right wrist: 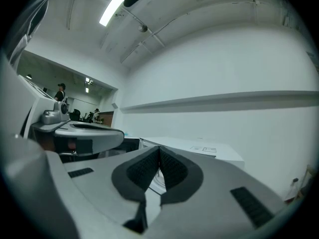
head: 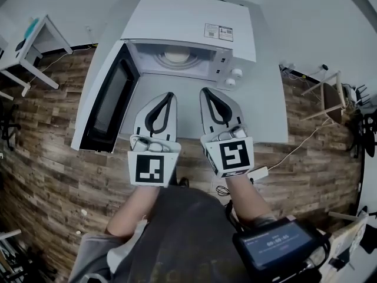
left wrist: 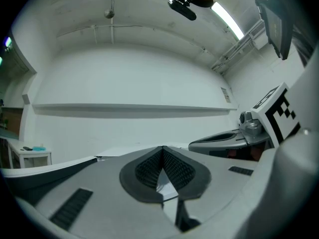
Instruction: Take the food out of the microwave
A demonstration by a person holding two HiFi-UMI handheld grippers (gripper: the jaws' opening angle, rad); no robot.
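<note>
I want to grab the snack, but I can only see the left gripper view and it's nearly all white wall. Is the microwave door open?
Observer: Yes. The head view shows the microwave door swung wide open to the left.
Operator: Is there food in there?
Observer: Yes. A pale round food sits on the glass plate inside.
Operator: Are my other hand's tongs holding anything?
Observer: No. The right gripper has its tongs shut with nothing between them.
</note>
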